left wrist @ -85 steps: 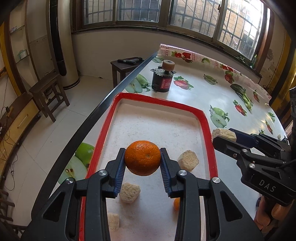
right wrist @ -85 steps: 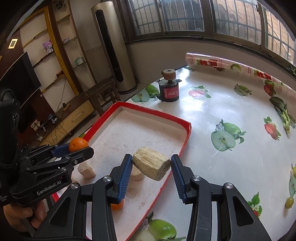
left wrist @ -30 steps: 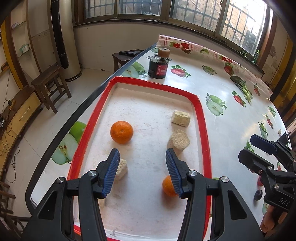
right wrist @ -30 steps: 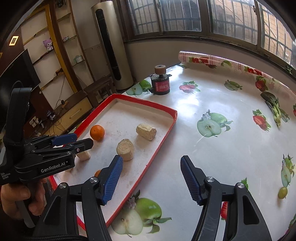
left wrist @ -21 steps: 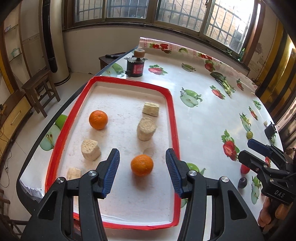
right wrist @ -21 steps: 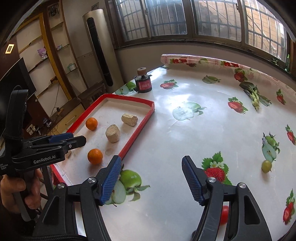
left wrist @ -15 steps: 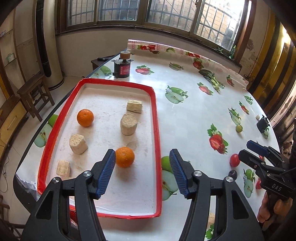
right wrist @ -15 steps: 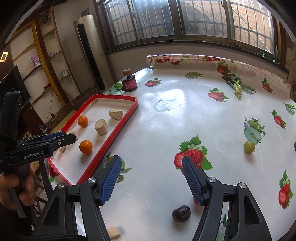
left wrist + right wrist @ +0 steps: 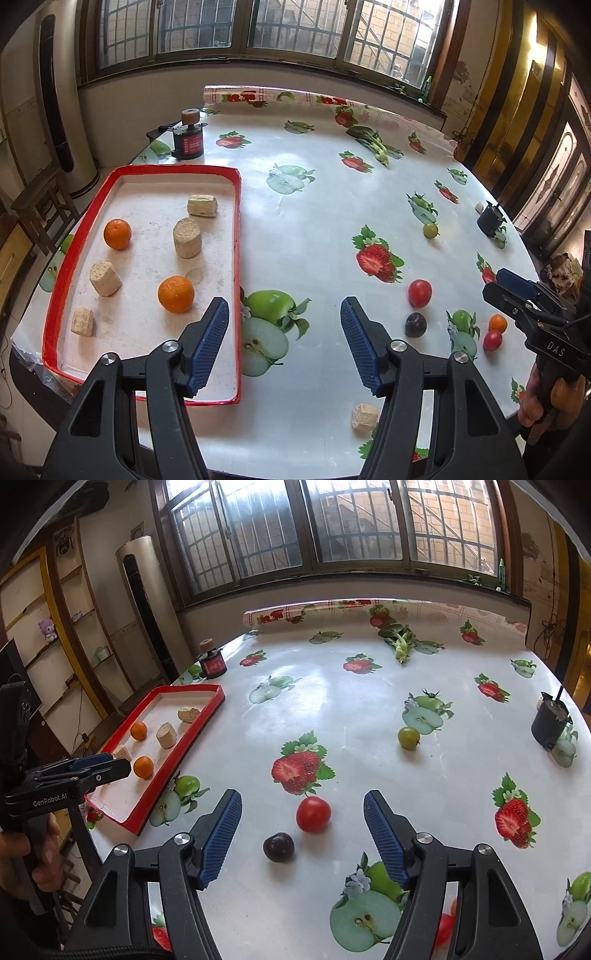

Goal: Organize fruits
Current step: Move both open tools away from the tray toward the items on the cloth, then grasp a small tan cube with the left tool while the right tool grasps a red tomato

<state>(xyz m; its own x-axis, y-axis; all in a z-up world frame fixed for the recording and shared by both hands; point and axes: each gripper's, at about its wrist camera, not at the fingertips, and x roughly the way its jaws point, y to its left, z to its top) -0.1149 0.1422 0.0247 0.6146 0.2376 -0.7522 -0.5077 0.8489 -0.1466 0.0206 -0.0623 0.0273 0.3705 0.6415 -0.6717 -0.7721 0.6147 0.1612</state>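
Observation:
A red-rimmed tray (image 9: pixel 238 236) on the table's left holds two oranges (image 9: pixel 176 294) (image 9: pixel 117 234) and several beige cake pieces (image 9: pixel 187 242). Loose on the cloth lie a red tomato (image 9: pixel 313 814), a dark plum (image 9: pixel 279 846), a green grape-like fruit (image 9: pixel 408 737), a small orange (image 9: pixel 497 323) and a small red fruit (image 9: pixel 492 339). A beige piece (image 9: pixel 364 416) lies by the near edge. My left gripper (image 9: pixel 284 345) is open and empty, right of the tray. My right gripper (image 9: pixel 303 842) is open and empty, with the tomato and plum showing between its fingers.
A dark jar with a cork top (image 9: pixel 188 138) stands behind the tray. A small black pot (image 9: pixel 549 726) stands at the right edge. The cloth carries printed fruit pictures. Chairs, shelves and a floor-standing air conditioner (image 9: pixel 142 605) stand left of the table.
Both grippers have let go of an orange and a cake piece in the tray and have pulled back and swung right. The right gripper now faces the loose tomato and plum.

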